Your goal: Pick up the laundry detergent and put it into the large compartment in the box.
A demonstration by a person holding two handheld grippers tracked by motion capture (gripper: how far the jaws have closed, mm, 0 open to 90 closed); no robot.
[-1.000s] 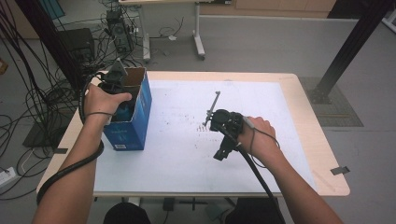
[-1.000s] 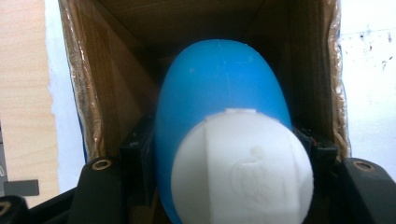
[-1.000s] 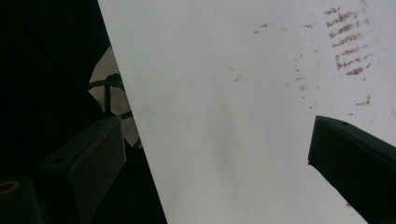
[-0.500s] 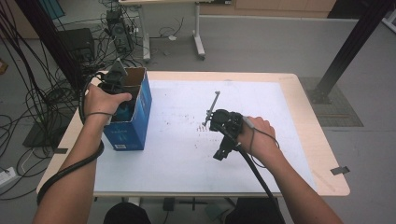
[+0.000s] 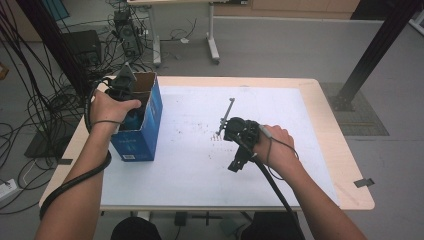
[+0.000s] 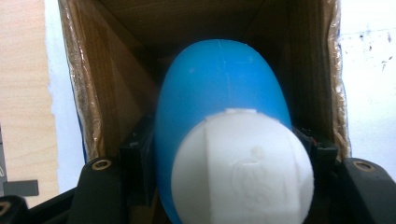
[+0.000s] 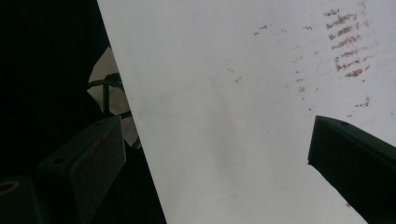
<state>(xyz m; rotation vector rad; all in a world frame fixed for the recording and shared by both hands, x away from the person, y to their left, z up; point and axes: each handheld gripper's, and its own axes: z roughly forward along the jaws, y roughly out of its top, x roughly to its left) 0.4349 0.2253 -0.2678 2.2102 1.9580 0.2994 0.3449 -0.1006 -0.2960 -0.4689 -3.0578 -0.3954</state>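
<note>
A blue bottle (image 6: 219, 93) with a white cap (image 6: 243, 172) sits between the jaws of my left gripper (image 6: 229, 154), inside an open blue cardboard box (image 5: 140, 132). The black pads (image 6: 137, 149) press on both sides of the bottle. In the high view my left gripper (image 5: 131, 102) points down into the box at the table's left side. My right gripper (image 5: 235, 165) lies low over the white sheet (image 5: 200, 165) near the middle, jaws pointing toward the front edge. Its jaws stand wide apart in the right gripper view (image 7: 219, 158), with nothing between them.
A thin metal rod (image 5: 227, 111) lies on the sheet just beyond my right hand, beside small brown marks (image 5: 216, 135). The table's front edge (image 7: 135, 140) runs close ahead of the right jaws. Cables and a second table stand behind.
</note>
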